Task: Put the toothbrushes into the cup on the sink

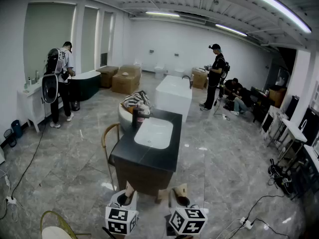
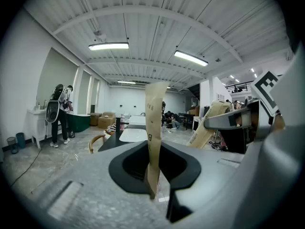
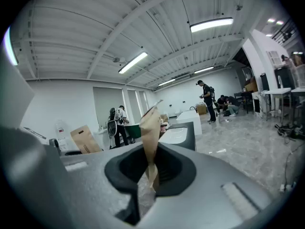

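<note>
At 7 o'clock the left gripper (image 1: 125, 198) clenches a tan paper toothbrush packet (image 1: 130, 188), likely light, flat and crushable, best pinched mid-length; at 12 o'clock a dark cup (image 1: 135, 117) stands on the sink bench (image 1: 149, 159); at 5 o'clock the right gripper (image 1: 182, 200) clenches another.

The head camera looked from standing height forward and steeply down, with the left gripper (image 1: 127, 192) and right gripper (image 1: 180, 190) at 6 o'clock and the black-topped vanity cabinet with a white oval basin (image 1: 144, 159) near, just beyond them. Each gripper camera sat low behind its own tan jaws, faced almost level, and saw that cabinet smaller, beside the jaws. All three views shared the cabinet and, toward 9 o'clock, the standing person with a grey backpack (image 1: 59, 81).
</note>
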A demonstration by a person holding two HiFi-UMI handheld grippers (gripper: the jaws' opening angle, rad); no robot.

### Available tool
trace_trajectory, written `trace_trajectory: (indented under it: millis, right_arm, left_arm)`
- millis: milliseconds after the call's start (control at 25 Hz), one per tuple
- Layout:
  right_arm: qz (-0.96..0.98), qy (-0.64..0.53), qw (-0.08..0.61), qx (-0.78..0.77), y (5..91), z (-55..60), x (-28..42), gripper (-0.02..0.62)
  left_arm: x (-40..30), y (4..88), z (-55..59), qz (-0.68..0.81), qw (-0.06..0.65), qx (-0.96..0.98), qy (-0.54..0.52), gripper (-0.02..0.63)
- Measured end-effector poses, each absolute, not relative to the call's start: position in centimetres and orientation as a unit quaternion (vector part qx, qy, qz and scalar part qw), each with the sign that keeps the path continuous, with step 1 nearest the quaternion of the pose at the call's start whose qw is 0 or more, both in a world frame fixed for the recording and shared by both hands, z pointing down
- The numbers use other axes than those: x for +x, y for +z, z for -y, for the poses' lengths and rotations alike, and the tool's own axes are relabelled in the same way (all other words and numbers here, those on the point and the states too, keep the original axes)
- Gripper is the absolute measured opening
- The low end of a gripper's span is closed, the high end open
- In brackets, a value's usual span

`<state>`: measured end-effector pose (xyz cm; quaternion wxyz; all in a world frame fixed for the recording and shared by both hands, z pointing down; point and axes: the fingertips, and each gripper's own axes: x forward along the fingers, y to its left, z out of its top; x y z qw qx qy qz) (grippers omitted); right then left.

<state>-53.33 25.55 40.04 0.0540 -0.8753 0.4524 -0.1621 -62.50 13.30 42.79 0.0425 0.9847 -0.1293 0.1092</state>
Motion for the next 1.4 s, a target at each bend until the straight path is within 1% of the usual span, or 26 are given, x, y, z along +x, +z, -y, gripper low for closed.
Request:
trace_trajectory:
  millis: [200, 360, 520, 680, 1080, 1400]
  right_arm:
    - [-0.457, -0.161, 0.052, -0.873, 40.3, -25.3, -52.7, 0.032]
    - [-0.462, -0.165, 0.073, -0.868, 40.4, -25.4, -52.0, 0.034]
    - [-0.449, -0.168, 0.073, -0.875, 40.6, -26.8, -50.2, 0.034]
    - [-0.428, -0.176, 0.082, -0.883, 41.0, -29.6, -47.4, 0.034]
    - [-0.408, -0.178, 0.088, -0.891, 41.1, -35.6, -39.9, 0.034]
    - [-0.396, -0.189, 0.1, -0.893, 42.2, -39.2, -36.6, 0.034]
  left_arm:
    - [-61.7, 42.8, -13.2, 0.129, 0.038, 0.985, 0.108, 0.044]
    - [-61.3, 43.1, -13.1, 0.131, 0.04, 0.984, 0.113, 0.044]
    - [-60.0, 43.7, -13.5, 0.133, 0.047, 0.983, 0.117, 0.044]
    - [-57.5, 43.9, -15.1, 0.124, 0.05, 0.984, 0.118, 0.044]
    - [-48.6, 43.8, -21.4, 0.089, 0.037, 0.988, 0.118, 0.044]
    - [-45.3, 44.4, -24.0, 0.083, 0.035, 0.988, 0.128, 0.044]
